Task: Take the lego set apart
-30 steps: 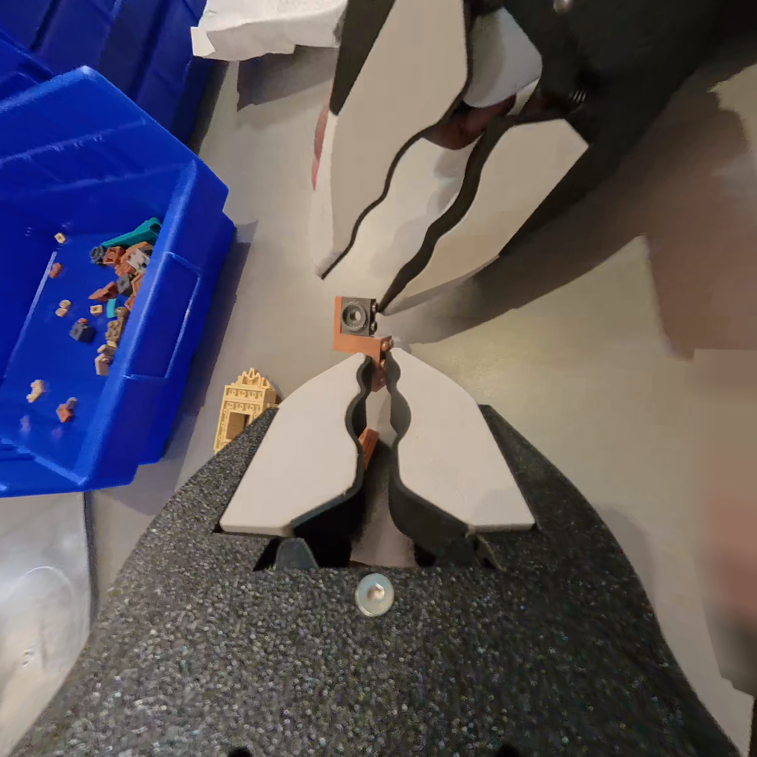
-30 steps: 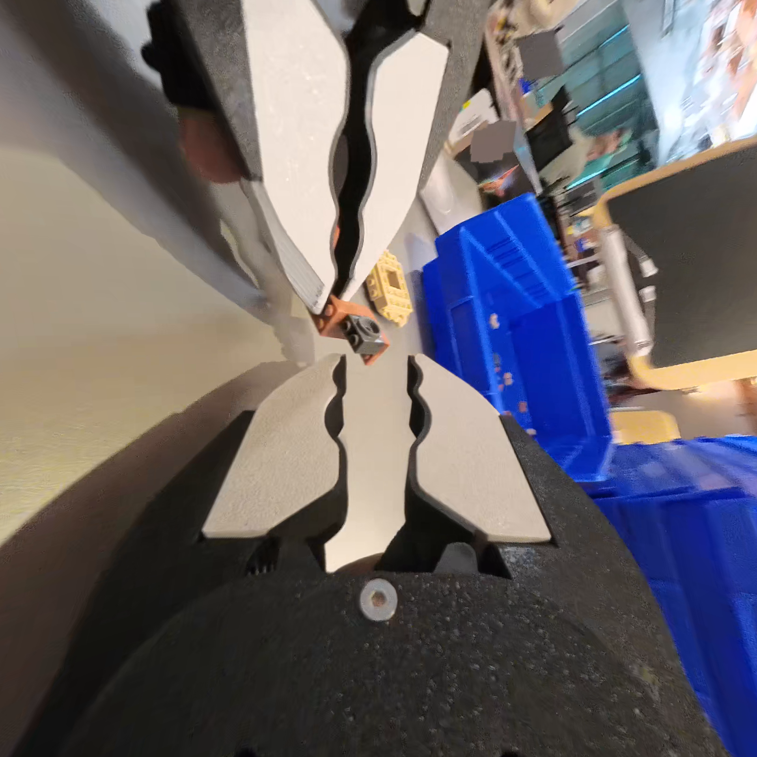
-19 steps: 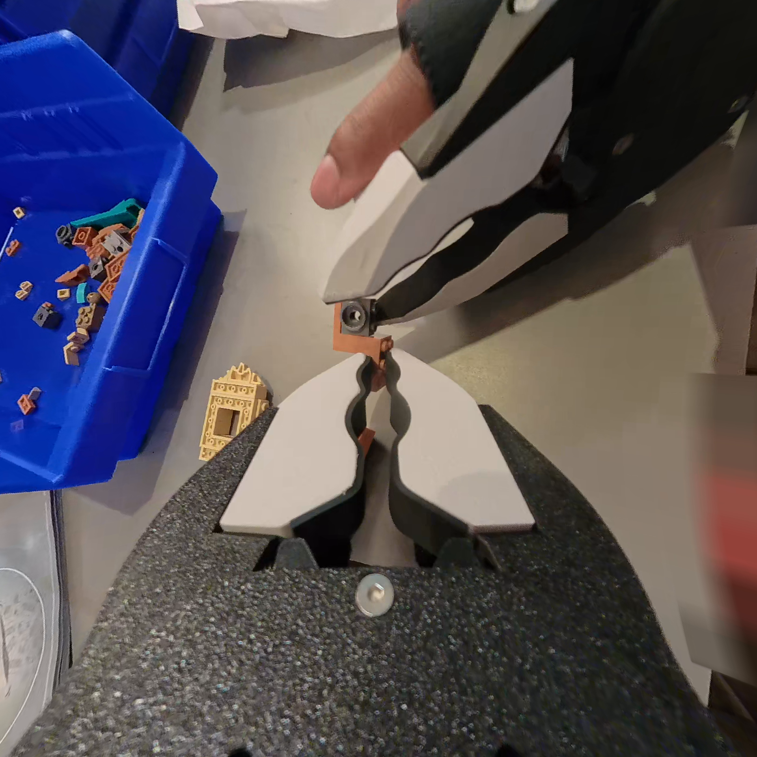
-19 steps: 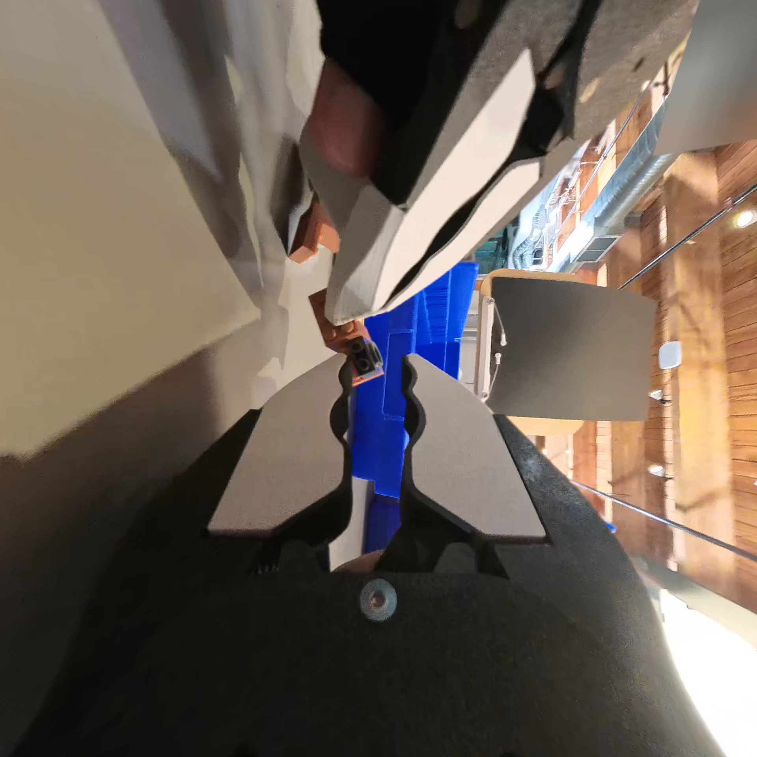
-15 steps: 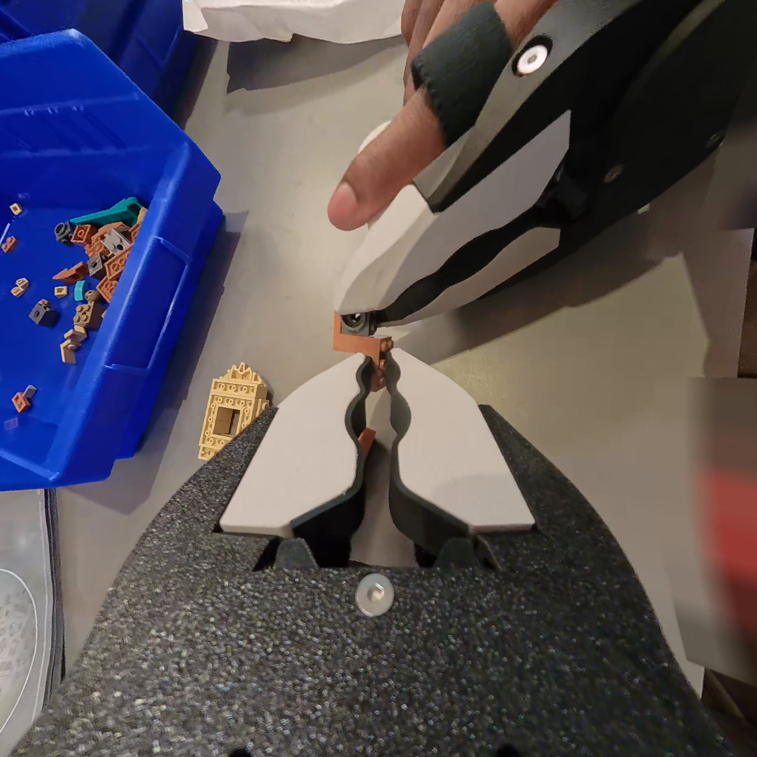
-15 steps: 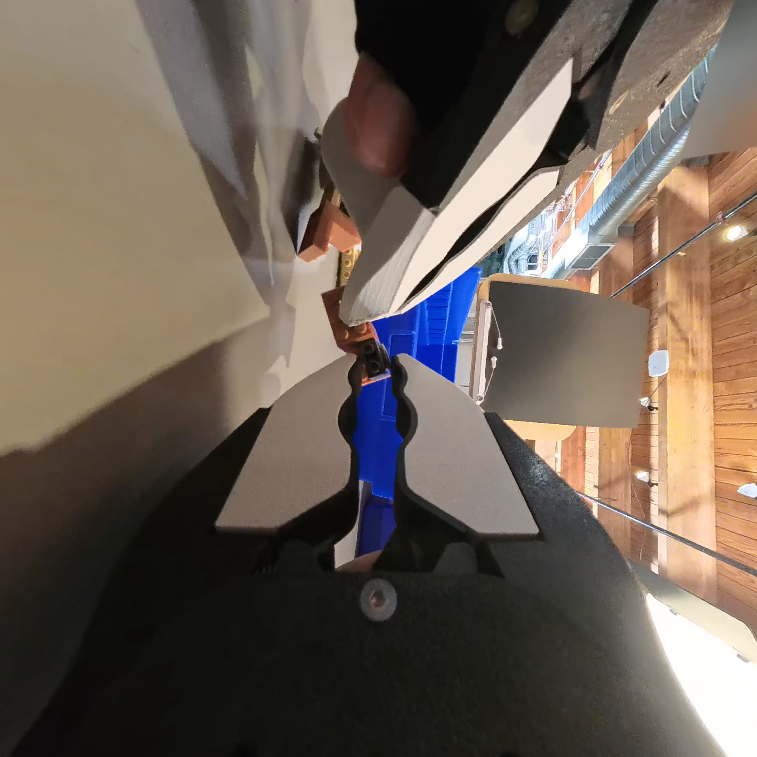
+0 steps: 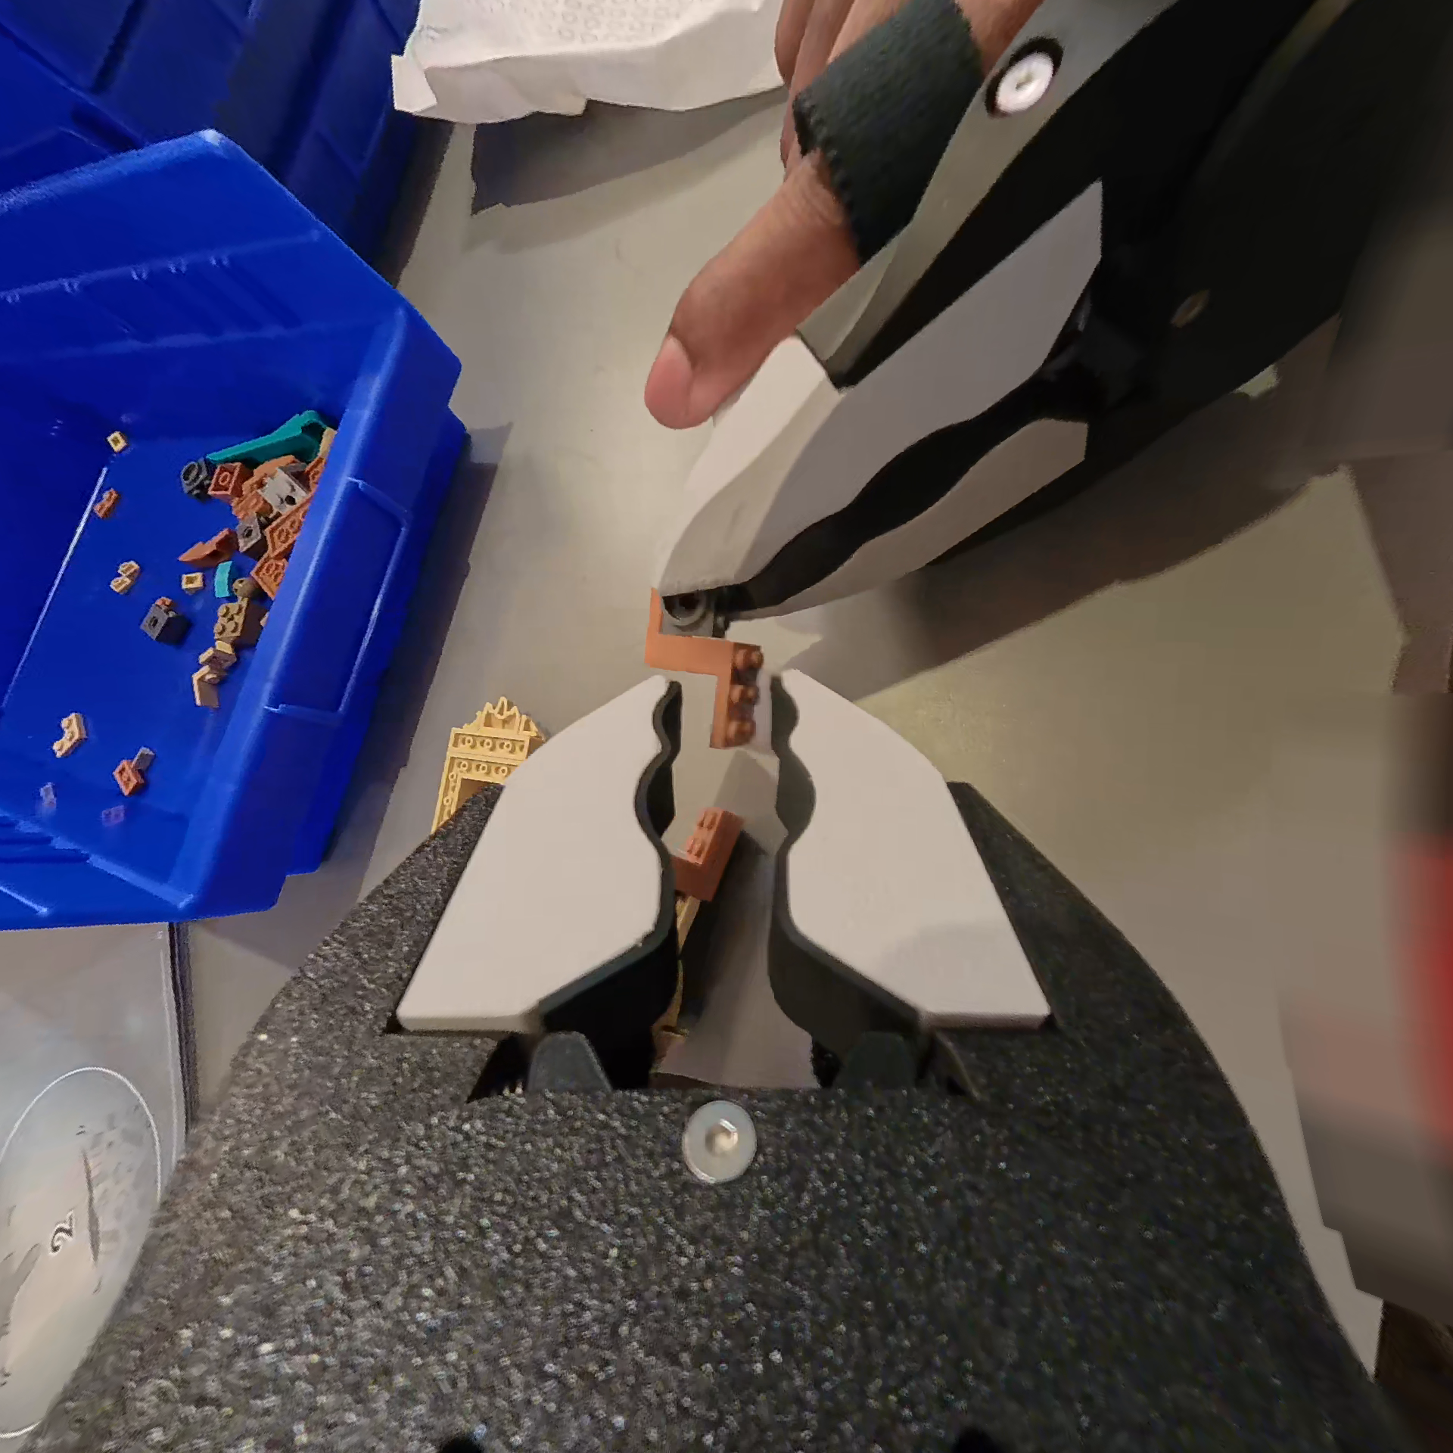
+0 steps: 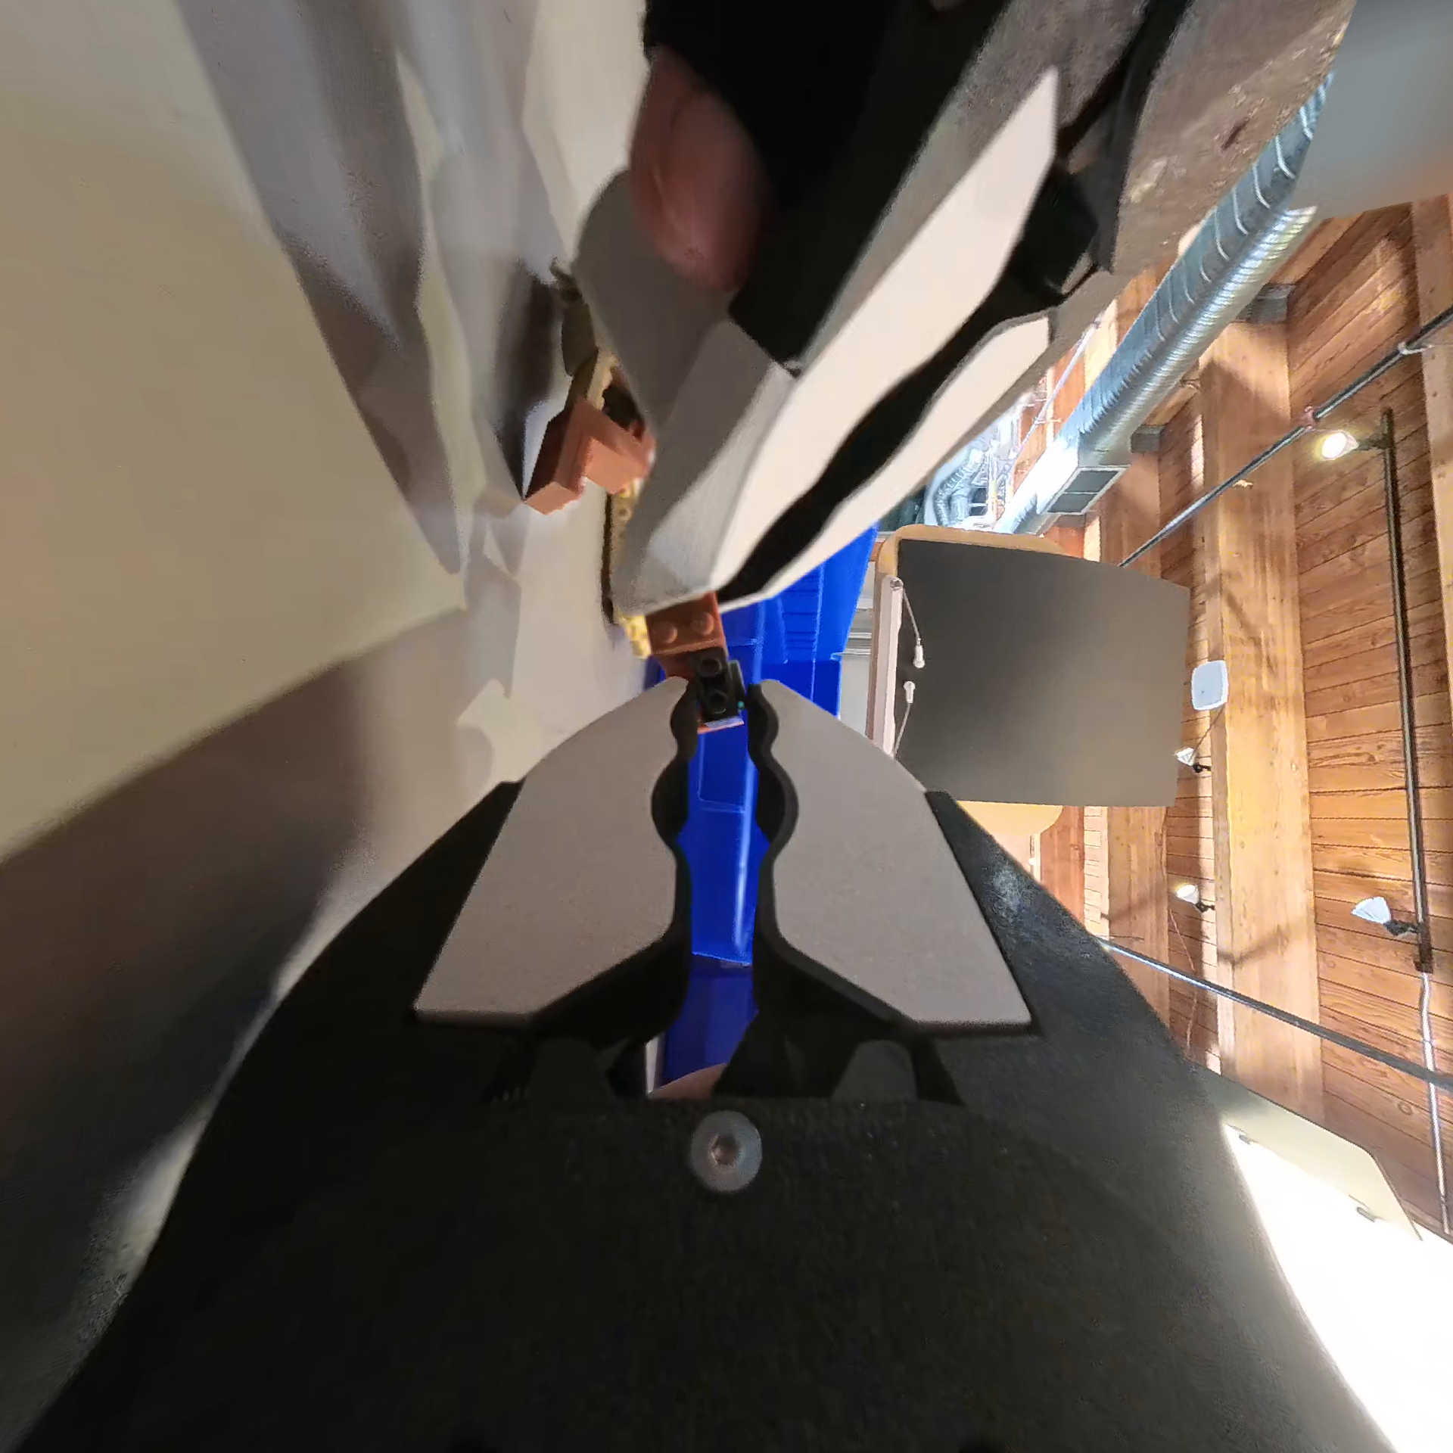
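Brick assembly [image 7: 711, 668], a brown angled piece with a dark grey block on its far end, hangs above the table [image 7: 1022, 825] between the two grippers. The right gripper [image 8: 717, 700] pinches the grey end, apparently carrying the whole piece. The left gripper [image 7: 723, 700] stands parted around the studded brown leg, with a gap on one side. A tan arch piece [image 7: 483, 759] and a loose brown brick [image 7: 704, 853] lie underneath; a blue bin [image 7: 369, 629] of small bricks sits close at left.

a blue bin [image 7: 369, 440] holds loose small bricks [image 7: 251, 535]. a tan window piece [image 7: 480, 755] lies just beside it on the grey table [image 7: 1101, 786]. white tissue [image 7: 566, 55] lies farther back. a chair [image 8: 1038, 668] stands beyond.
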Motion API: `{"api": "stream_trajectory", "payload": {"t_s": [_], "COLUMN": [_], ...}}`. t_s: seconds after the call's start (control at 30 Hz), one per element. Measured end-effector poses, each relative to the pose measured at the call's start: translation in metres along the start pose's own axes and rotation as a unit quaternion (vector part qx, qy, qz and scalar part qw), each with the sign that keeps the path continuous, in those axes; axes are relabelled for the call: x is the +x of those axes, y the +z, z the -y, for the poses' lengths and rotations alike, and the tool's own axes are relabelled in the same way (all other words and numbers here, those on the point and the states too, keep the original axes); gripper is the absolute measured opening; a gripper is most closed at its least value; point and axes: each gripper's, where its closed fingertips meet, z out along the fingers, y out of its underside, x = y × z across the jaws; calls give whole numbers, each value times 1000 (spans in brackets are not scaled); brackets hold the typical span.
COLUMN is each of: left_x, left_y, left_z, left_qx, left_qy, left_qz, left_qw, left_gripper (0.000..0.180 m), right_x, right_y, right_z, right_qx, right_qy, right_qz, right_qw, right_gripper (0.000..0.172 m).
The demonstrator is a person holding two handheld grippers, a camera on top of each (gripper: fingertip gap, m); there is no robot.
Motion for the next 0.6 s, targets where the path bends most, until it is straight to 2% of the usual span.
{"api": "stream_trajectory", "payload": {"t_s": [0.13, 0.23, 0.43, 0.6], "left_x": [3, -1, 5, 4], "left_y": [0, 2, 2, 2], "left_z": [-2, 1, 3, 3], "left_qx": [-10, -1, -3, -1], "left_qy": [11, 17, 57, 28], "left_qz": [-4, 10, 8, 2], "left_qw": [1000, 1000, 998, 1000], "left_gripper": [24, 12, 5, 5], "right_x": [5, 7, 8, 10], "right_y": [-1, -1, 1, 1], "right_z": [0, 1, 1, -1], "right_qx": [3, 1, -9, -19], "right_qy": [5, -3, -22, -41], "right_qz": [-12, -19, -31, -38], "right_qw": [1000, 1000, 999, 998], "right_gripper": [11, 11, 20, 15]}}
